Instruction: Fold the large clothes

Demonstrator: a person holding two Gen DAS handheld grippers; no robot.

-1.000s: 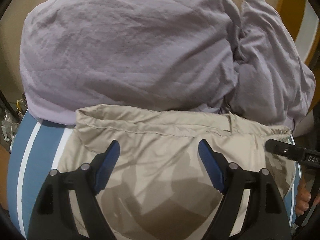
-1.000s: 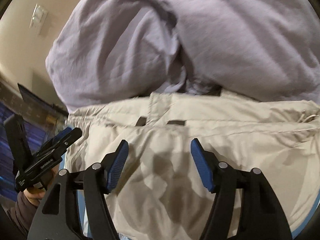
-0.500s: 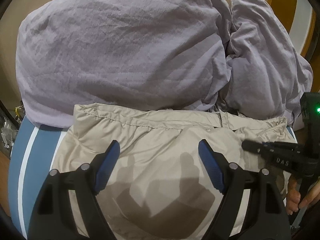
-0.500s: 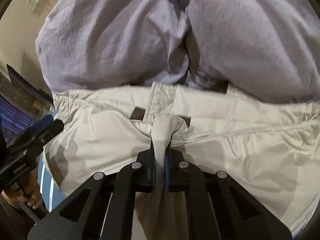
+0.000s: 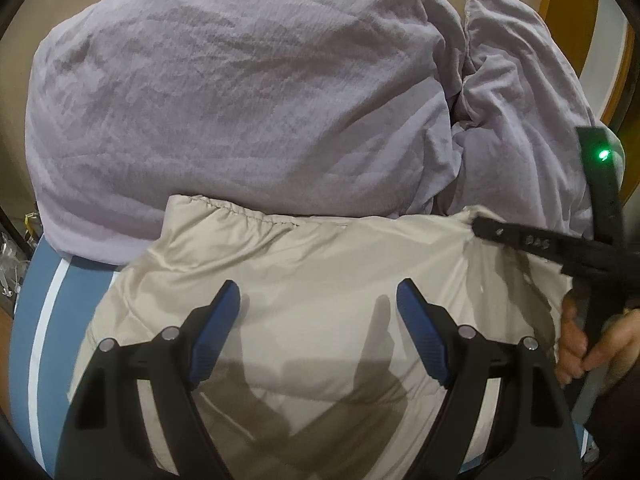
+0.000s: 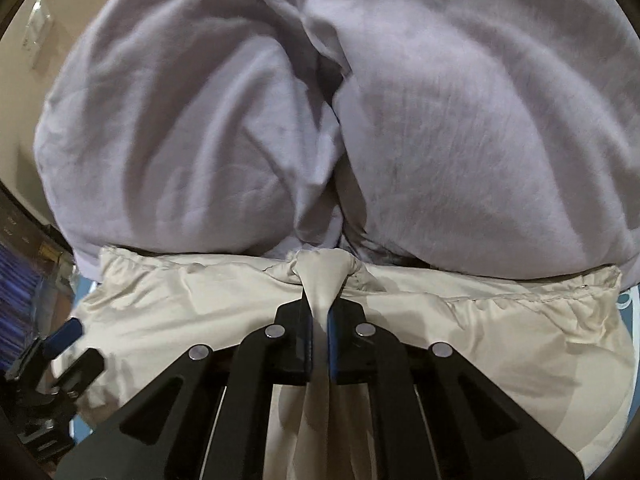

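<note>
A beige garment (image 5: 320,264) with a gathered hem lies spread on a blue surface, against a heap of lavender bedding (image 5: 240,92). My left gripper (image 5: 318,320) hovers open over the garment, nothing between its blue pads. In the right wrist view my right gripper (image 6: 319,320) is shut on a pinched fold of the beige garment (image 6: 500,340), drawn up into a peak near the hem. The right gripper (image 5: 486,229) also shows at the right of the left wrist view, gripping the garment's edge. At the lower left of the right wrist view the left gripper (image 6: 64,344) appears.
The lavender bedding (image 6: 360,120) fills the far side just beyond the hem. A blue cover with white stripes (image 5: 44,320) shows left of the garment. A hand (image 5: 592,344) holds the right gripper's handle. A light switch (image 6: 38,26) sits on the beige wall.
My right gripper closed on a fold of the beige garment and carried it toward the bedding, bunching the cloth. The left gripper stayed open and nearly still.
</note>
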